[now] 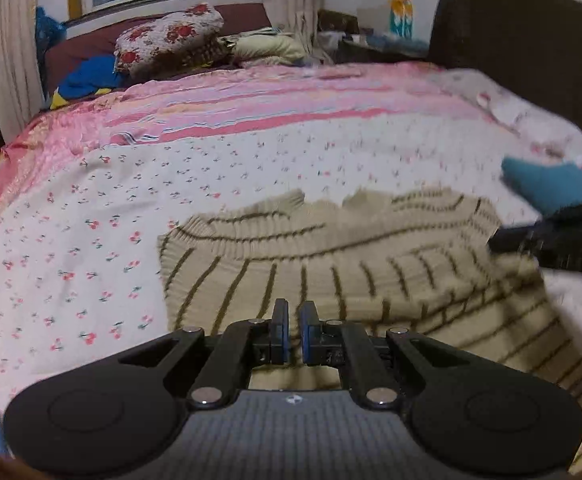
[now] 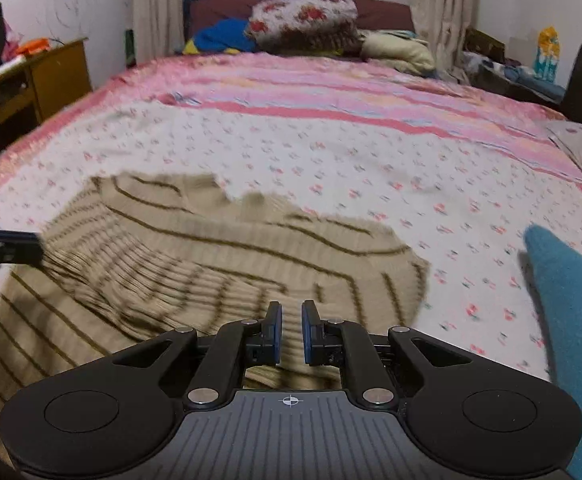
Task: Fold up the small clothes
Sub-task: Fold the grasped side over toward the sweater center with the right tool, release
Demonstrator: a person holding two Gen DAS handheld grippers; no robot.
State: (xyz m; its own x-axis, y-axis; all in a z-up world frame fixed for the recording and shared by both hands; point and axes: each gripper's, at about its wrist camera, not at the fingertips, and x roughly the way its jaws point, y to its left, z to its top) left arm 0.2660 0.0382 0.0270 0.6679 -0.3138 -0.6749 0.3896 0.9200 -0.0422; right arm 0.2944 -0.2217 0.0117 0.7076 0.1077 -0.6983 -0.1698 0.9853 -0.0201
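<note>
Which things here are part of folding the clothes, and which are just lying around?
Part of the job:
striped beige sweater
teal garment
left tool
right tool

Lying about:
floral quilt bundle
blue cloth
cream pillow
wooden cabinet

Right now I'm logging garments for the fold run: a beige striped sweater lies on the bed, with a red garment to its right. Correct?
Not quite: the garment to the right is teal, not red, as the right wrist view shows. The beige striped sweater does lie on the bed.
</note>
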